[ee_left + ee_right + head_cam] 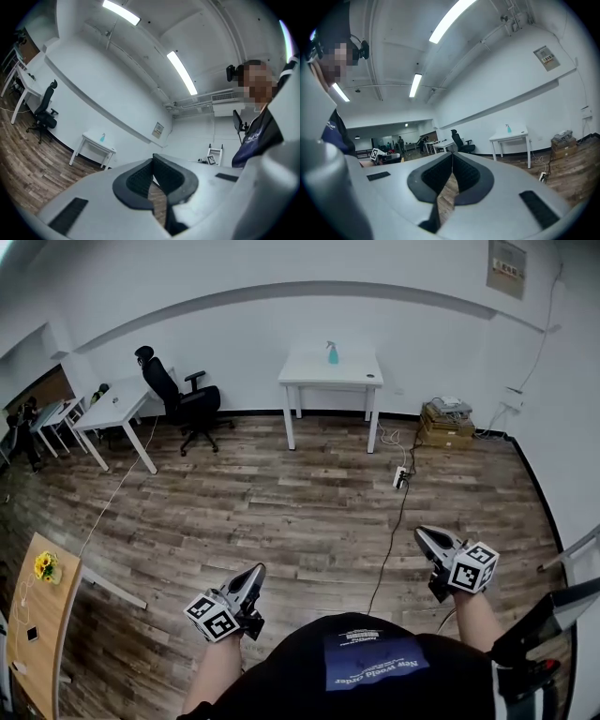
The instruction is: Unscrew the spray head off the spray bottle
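Left gripper (253, 573) and right gripper (422, 534) are both hanging clenched, nothing between jaws. Spray bottle (332, 353) is standing on white table (361, 372) well ahead of both, far beyond their tips.

Head view, lower left: the left gripper (253, 573) is carried on a bare left forearm (214, 673) coming up from the bottom edge, tips aimed toward the upper right. Its jaws are closed, pads meeting, nothing between them. Lower right: the right gripper (422, 535) sits above the right forearm (473, 620), tips aimed toward the upper left. Its jaws are likewise closed and empty. The two grippers are held well apart, either side of the torso (366, 662).
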The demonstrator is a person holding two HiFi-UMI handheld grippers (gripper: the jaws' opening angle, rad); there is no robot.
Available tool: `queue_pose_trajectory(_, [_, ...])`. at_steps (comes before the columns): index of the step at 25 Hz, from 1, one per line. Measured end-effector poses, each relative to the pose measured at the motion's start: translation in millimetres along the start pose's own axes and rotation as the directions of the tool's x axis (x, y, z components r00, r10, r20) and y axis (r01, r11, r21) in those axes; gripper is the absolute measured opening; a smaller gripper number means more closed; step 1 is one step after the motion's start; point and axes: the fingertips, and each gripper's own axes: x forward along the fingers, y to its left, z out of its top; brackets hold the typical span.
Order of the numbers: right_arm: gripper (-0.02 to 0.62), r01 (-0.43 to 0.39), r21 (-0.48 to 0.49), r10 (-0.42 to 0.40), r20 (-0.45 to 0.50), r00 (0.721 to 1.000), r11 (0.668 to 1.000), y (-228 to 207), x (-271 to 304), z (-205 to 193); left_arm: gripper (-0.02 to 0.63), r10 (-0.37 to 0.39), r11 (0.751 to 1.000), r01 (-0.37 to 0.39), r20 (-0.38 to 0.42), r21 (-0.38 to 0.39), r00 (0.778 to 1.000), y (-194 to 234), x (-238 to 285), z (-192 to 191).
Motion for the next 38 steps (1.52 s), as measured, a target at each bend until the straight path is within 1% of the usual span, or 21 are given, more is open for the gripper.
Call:
queue_pose_trajectory(3, [-0.003, -0.011, -0.018, 0.011, -0.005, 1.000, 1.000, -43, -5, 9, 0.003, 0.009, 1.000, -0.009, 0.008, -0.009, 1.000, -13, 44, -6])
queue_pose_trajectory(9, [-0.003, -0.056, -0.026, 0.055, -0.040, 0.998, 0.998, -104, -4, 8, 0.003, 0.014, 1.000, -0.014, -0.020, -0.010, 1.000, -33, 116, -21])
queue_pose_trajectory(13, [-0.003, -0.063, -0.008, 0.063, -0.050, 0.997, 0.998, -130, 1, 5, 0.003, 0.032, 0.999, -0.032, -0.036, -0.006, 0.999, -32, 139, -26])
queue_pose_trajectory(17, [-0.003, -0.057, -0.004, 0.057, -0.069, 0.996, 0.998, -147, 10, -4, 0.003, 0.041, 0.999, -0.042, -0.050, -0.024, 0.998, -17, 151, -32])
queue_pose_trajectory(20, [-0.003, -0.031, -0.001, 0.031, -0.085, 0.996, 1.000, -155, 21, -9, 0.003, 0.024, 0.999, -0.026, -0.060, -0.044, 0.998, 2, 161, -36])
queue_pose_trajectory(24, [-0.003, 0.013, -0.016, -0.014, -0.091, 0.996, 1.000, -155, 45, -10, 0.003, -0.035, 0.997, 0.031, -0.064, -0.068, 0.997, 34, 170, -32])
queue_pose_trajectory(27, [-0.003, 0.063, -0.045, -0.066, -0.064, 0.996, 0.997, -150, 70, 3, 0.003, -0.089, 0.994, 0.084, -0.061, -0.071, 0.994, 71, 177, -15])
queue_pose_trajectory(29, [-0.003, 0.101, -0.045, -0.103, -0.042, 0.994, 0.994, -144, 88, 12, 0.003, -0.116, 0.991, 0.112, -0.069, -0.071, 0.991, 98, 179, 2])
queue_pose_trajectory(32, [-0.003, 0.146, -0.041, -0.147, -0.034, 0.989, 0.988, -134, 118, 15, 0.003, -0.153, 0.987, 0.149, -0.083, -0.054, 0.985, 134, 179, 30])
queue_pose_trajectory(35, [-0.003, 0.167, -0.030, -0.167, -0.015, 0.986, 0.985, -126, 154, 18, 0.003, -0.177, 0.983, 0.171, -0.099, -0.062, 0.979, 171, 179, 50])
queue_pose_trajectory(38, [-0.003, 0.165, -0.050, -0.167, -0.047, 0.985, 0.985, -108, 189, 11, 0.003, -0.196, 0.978, 0.187, -0.112, -0.086, 0.974, 201, 175, 56])
